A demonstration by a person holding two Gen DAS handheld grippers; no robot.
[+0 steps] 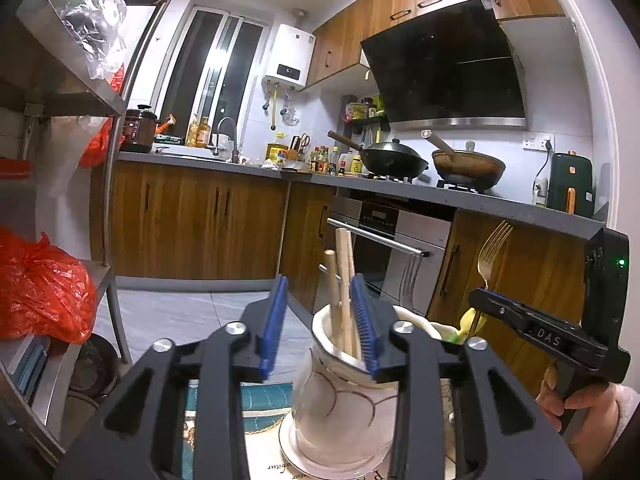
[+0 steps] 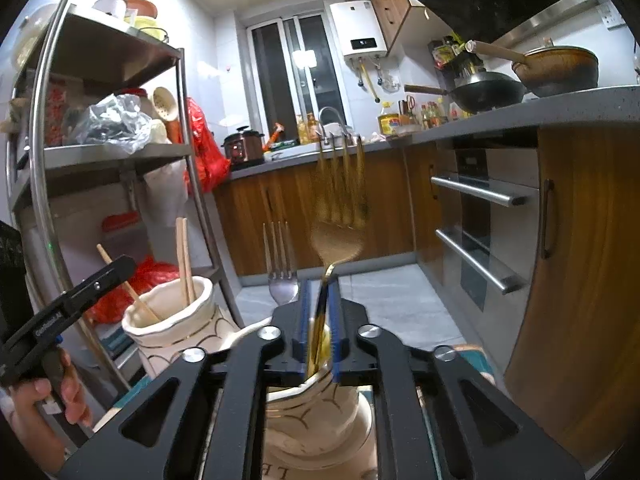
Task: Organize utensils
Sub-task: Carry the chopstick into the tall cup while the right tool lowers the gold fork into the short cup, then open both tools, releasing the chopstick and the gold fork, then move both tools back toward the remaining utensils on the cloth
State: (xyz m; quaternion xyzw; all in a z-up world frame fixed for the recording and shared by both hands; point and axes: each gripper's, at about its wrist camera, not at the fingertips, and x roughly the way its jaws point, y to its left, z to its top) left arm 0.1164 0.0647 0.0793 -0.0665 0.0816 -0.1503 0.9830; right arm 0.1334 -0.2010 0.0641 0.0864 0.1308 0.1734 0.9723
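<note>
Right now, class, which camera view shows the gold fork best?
The left wrist view: the gold fork stands sharp and whole-tined above the right hand-held gripper. The right wrist view shows it close up but blurred.

Bright indoor light, glare on window (image 1: pixel 224 64), strong fisheye bend w/ dark corners, gold fork (image 2: pixel 340 200) blurred.

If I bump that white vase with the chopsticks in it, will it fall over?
Maybe. The vase looks tall and narrow-necked, so it might tip. It looks like ceramic, likely heavy but breakable. The chopsticks stick out high and could lever it over.
</note>
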